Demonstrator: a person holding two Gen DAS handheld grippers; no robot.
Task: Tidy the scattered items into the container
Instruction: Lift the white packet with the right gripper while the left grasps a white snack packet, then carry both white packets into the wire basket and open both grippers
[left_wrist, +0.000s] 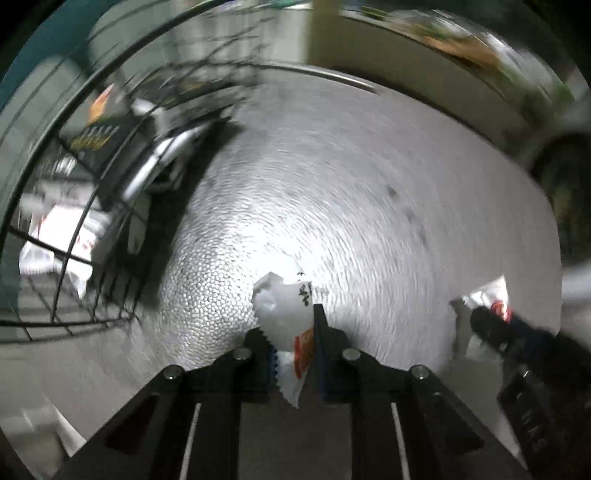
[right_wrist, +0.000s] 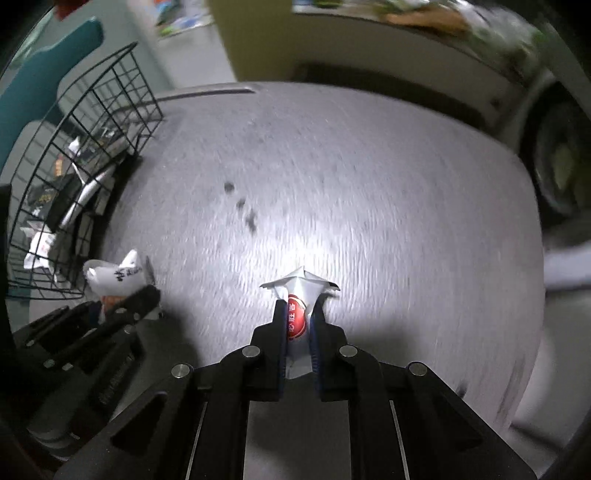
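My left gripper (left_wrist: 293, 325) is shut on a white snack packet (left_wrist: 284, 314) with orange print, held above the pale textured tabletop (left_wrist: 351, 192). My right gripper (right_wrist: 298, 315) is shut on another white packet (right_wrist: 297, 295) with a red round label. Each gripper shows in the other's view: the right one (left_wrist: 480, 314) at the lower right with its packet (left_wrist: 487, 295), the left one (right_wrist: 144, 295) at the lower left with its packet (right_wrist: 114, 273). A black wire basket (right_wrist: 74, 122) stands to the left, with several packets and dark boxes inside; in the left wrist view the basket (left_wrist: 74, 251) is close by.
The table's far edge has a metal strip (right_wrist: 207, 94). Dark spots (right_wrist: 240, 203) mark the tabletop. A teal chair (right_wrist: 48, 74) stands behind the basket. A round dark appliance door (right_wrist: 561, 162) is at the far right.
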